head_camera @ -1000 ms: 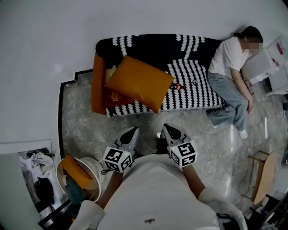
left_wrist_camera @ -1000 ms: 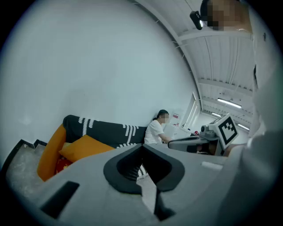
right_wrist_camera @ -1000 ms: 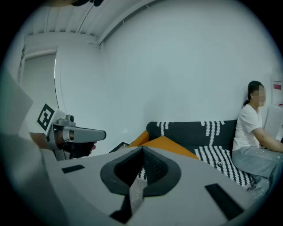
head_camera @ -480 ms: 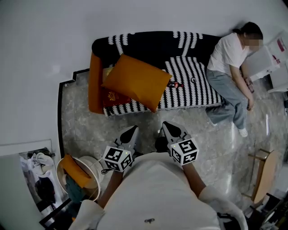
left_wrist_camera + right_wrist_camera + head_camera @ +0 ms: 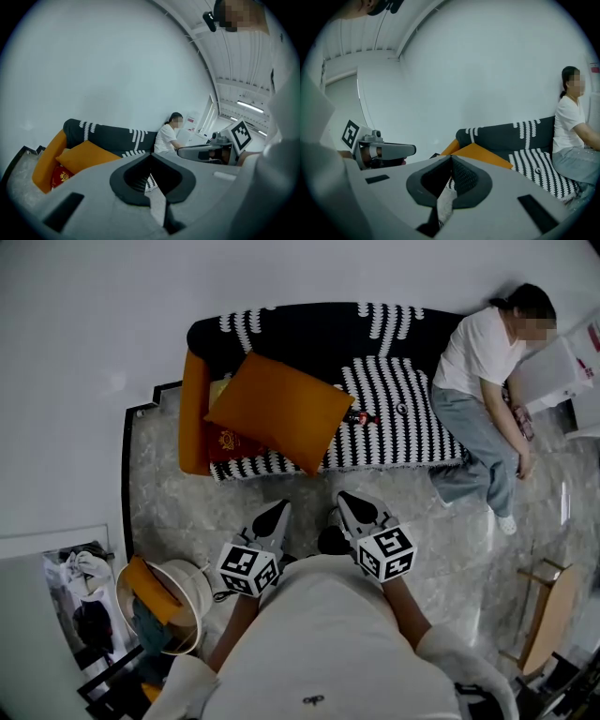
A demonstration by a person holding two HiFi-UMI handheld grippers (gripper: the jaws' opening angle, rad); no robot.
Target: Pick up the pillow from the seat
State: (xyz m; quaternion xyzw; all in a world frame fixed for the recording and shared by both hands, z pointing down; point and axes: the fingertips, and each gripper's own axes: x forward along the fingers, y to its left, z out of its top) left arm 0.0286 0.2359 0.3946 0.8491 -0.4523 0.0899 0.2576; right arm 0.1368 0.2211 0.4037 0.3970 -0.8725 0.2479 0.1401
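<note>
Lying tilted at the left end of the sofa (image 5: 394,427), the orange pillow (image 5: 281,411) is untouched. The left gripper (image 5: 278,508) and right gripper (image 5: 345,499), jaws together and empty, point slightly downward toward it, a little nearer than before.

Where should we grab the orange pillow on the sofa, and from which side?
Probably the pillow's near corner, which reaches the sofa's front edge. Come from the front, where the left gripper and right gripper face it; that corner looks free. Both are shut, so open first.
</note>
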